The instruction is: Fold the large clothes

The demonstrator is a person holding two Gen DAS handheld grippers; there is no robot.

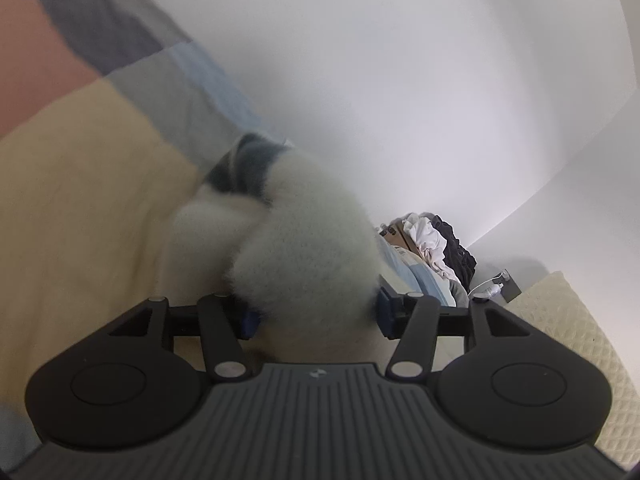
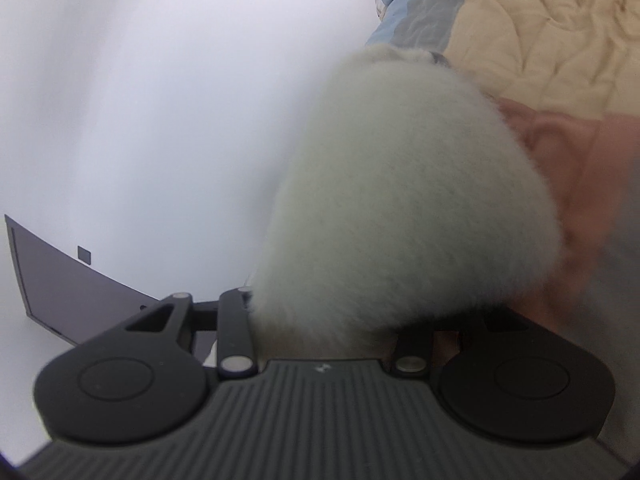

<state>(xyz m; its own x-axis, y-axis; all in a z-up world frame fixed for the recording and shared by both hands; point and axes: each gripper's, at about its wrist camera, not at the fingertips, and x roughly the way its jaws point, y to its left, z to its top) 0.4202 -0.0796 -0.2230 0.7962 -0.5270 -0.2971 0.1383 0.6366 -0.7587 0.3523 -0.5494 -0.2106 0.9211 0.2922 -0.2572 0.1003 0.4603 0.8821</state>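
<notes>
- The left gripper [image 1: 316, 316] is grasping a fluffy pale garment [image 1: 304, 248]; the fleece is filling the gap between the blue pads [image 1: 250, 320], so the jaws are standing clenched on a thick bunch of it.
- The right gripper [image 2: 320, 320] is also carrying the garment [image 2: 400, 208]. The fleece is hiding its fingertips, but it is bulging out from between them, so I am judging it to be gripped there too.
- Both views are showing the garment hanging low over the bed [image 1: 80, 208] with its patchwork cover, with a darker part [image 1: 244, 168] trailing onto it.
- Two grips on separate parts of the cloth are probably keeping it spread, so that it can be laid flat for folding.
- A pile of other clothes [image 1: 436, 244] is lying well apart, near the wall.
</notes>
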